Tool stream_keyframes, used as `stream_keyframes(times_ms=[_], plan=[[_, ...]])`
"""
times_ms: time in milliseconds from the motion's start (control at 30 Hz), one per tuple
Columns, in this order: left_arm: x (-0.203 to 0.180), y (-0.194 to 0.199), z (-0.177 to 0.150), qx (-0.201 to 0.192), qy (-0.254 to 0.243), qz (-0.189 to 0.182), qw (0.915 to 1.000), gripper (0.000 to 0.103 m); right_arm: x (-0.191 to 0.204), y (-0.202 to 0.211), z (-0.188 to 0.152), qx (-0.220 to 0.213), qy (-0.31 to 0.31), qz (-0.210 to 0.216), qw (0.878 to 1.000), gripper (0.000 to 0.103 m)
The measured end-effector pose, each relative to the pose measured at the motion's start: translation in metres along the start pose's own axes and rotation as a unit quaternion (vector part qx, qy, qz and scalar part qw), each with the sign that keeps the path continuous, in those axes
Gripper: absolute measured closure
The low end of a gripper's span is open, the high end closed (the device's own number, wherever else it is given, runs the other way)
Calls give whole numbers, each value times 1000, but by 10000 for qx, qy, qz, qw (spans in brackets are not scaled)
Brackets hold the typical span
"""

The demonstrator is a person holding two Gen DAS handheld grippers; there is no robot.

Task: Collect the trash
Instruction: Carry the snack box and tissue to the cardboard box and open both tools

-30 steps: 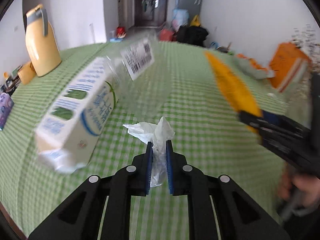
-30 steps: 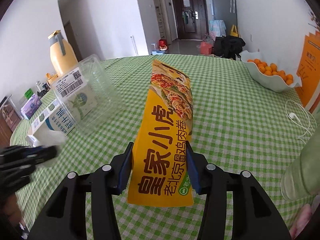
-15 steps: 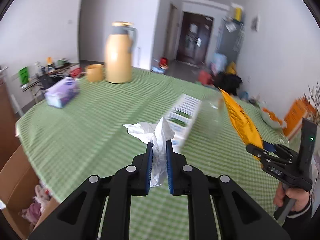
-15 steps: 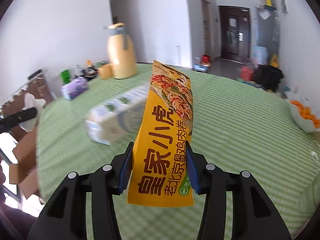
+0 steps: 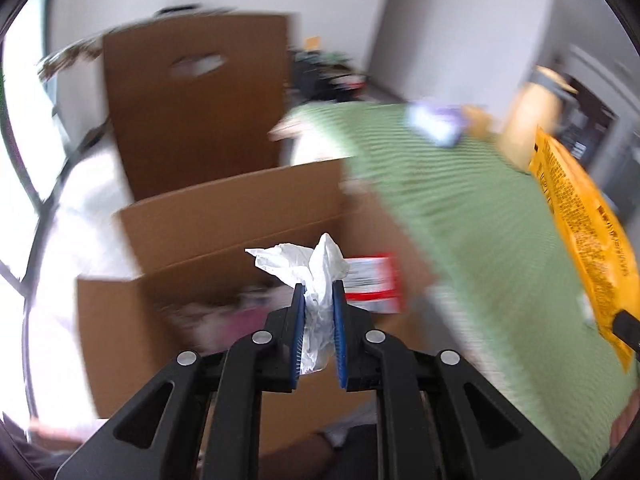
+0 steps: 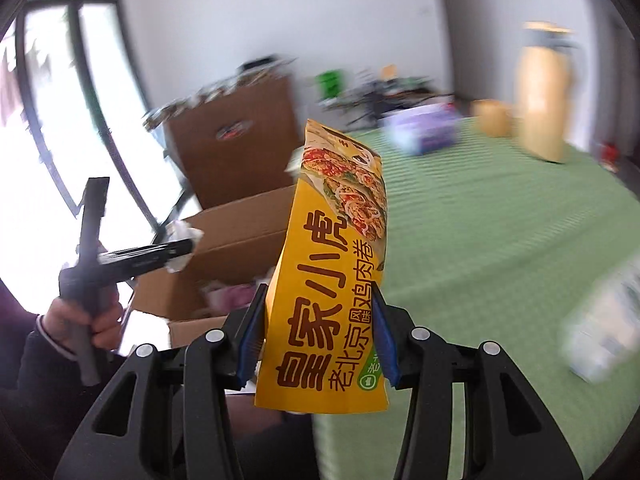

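Note:
My left gripper [image 5: 317, 292] is shut on a crumpled white tissue [image 5: 314, 266] and hangs over the open cardboard box [image 5: 224, 224] beside the table. Pink and white scraps and a red-and-white packet [image 5: 370, 284] lie inside that box. My right gripper [image 6: 318, 312] is shut on a tall yellow snack wrapper [image 6: 340, 248], held upright near the table's edge; the same wrapper [image 5: 580, 232] shows at the right of the left wrist view. In the right wrist view the left gripper [image 6: 182, 250] with the tissue [image 6: 180, 232] sits at the left above the box [image 6: 240, 224], gripped by a hand [image 6: 86, 316].
The green checked table [image 6: 500, 220] carries a yellow thermos [image 6: 544, 92], a small yellow cup [image 6: 494, 118], a purple tissue pack [image 6: 424, 128] and a blurred milk carton [image 6: 604, 320]. A tall brown carton [image 5: 192, 100] stands behind the open box, by a bright window [image 6: 52, 128].
Both grippers swung left from over the table to its edge, each keeping its load. The cardboard box has come into view under the left gripper; the milk carton and clear tub have slid off to the right.

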State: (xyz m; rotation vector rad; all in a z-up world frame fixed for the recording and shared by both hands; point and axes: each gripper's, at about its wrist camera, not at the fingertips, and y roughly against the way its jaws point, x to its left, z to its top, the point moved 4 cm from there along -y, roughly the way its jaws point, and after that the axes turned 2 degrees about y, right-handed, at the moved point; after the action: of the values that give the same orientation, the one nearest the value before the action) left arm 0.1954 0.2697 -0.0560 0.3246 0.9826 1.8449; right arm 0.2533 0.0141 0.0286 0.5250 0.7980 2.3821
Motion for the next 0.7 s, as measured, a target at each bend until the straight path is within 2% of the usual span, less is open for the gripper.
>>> stream_keyframes(times_ms=[133,200,267,367,433,467,500,533,567,600,700], plan=[[55,-19,-7,199,318,262,9990,92,52,-77,19,607,506,588,9951,56],[79,-28,-8,264,429,418,9979,92,73,-107,21,892,754,678,9908,56],[100,-34,-11,370,616,388,9967,92,92,-137,23,1183,975,852,9845,56],[120,-39,-14,505,730,424,9951,92,113,-183,13,1915,1221,1219,9662,56],[124,-47,-17,571,788,440,9943,92,120,-204,10,2198,1382,1342,9563,55],[126,-53,-20,614,806,420,9940,92,122,-216,10,2288,1460,1305,9536,51],[129,-56,-22,648,820,401,9937,92,120,-229,10,2380,1497,1176,9524,36],[131,-59,-23,674,826,381,9936,91,116,-235,11,2423,1536,951,9532,28],[128,-61,-24,701,811,348,9936,91,108,-247,13,2436,1632,393,9552,20],[128,-62,-25,719,790,310,9938,90,101,-252,15,2363,1681,-118,9570,20],[124,-69,-28,785,708,266,9940,88,83,-250,22,2042,1591,-582,9642,20]])
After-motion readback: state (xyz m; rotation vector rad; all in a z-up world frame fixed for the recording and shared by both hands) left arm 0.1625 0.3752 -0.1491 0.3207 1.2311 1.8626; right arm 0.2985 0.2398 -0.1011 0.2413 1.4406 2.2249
